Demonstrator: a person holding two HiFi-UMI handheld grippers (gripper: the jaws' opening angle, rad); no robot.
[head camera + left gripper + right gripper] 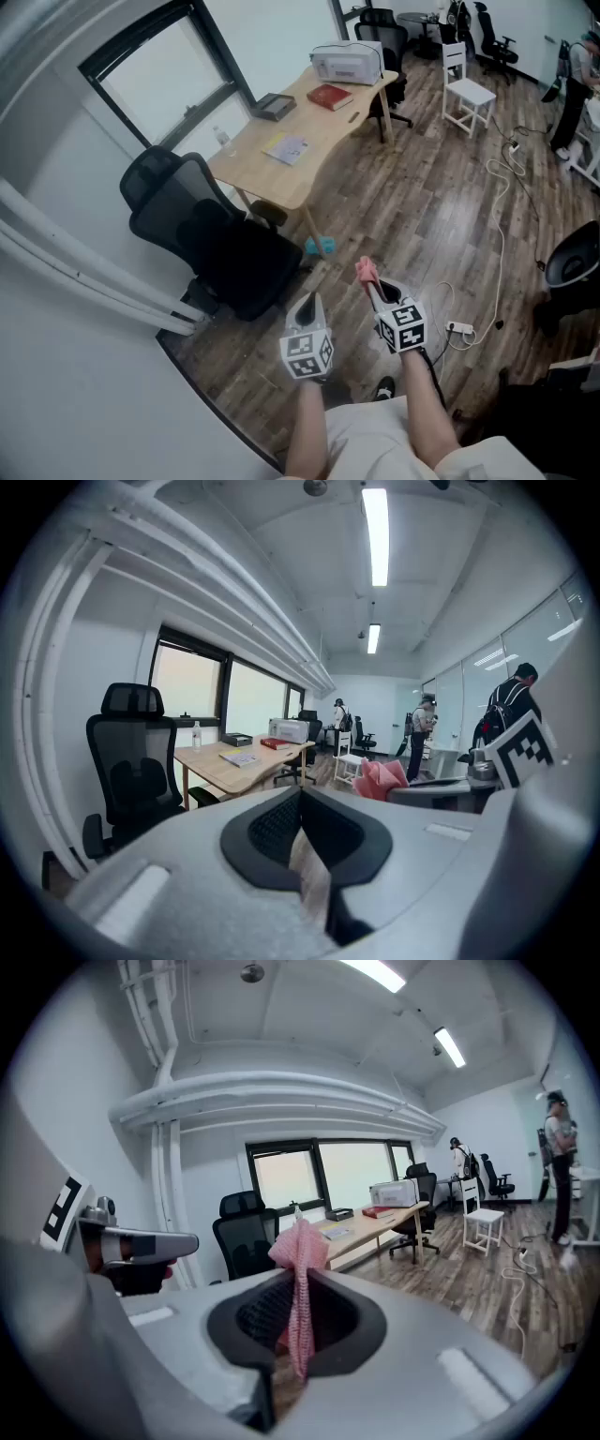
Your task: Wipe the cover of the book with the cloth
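Presently the wiping has not begun; the step in hand is judged to be the approach.

Right gripper (299,1288): jaws clenched on the pink cloth (300,1241). A bunched tuft stands above the pads and a strip hangs down between them. Left gripper (302,797): jaws pressed together, nothing between them. In the head view both grippers sit at the lower centre of the frame, side by side over wooden floor.

The red book (330,97) lies flat on the wooden desk (314,127) in the upper centre of the head view. It is near a white printer (347,63) and well apart from both grippers. A black office chair (202,225) stands at the near end of the desk, left of centre.

Recommendations:
- Approach along the open floor side of the desk, clear of the chair.
- The cloth is pinched narrowly, so little of it would meet the cover. The right gripper should come in at a low angle so that the tuft, not the jaw tips, touches the cover.
- The book is loose and will likely slide. The empty left gripper should press down one corner while the right wipes in even strokes.
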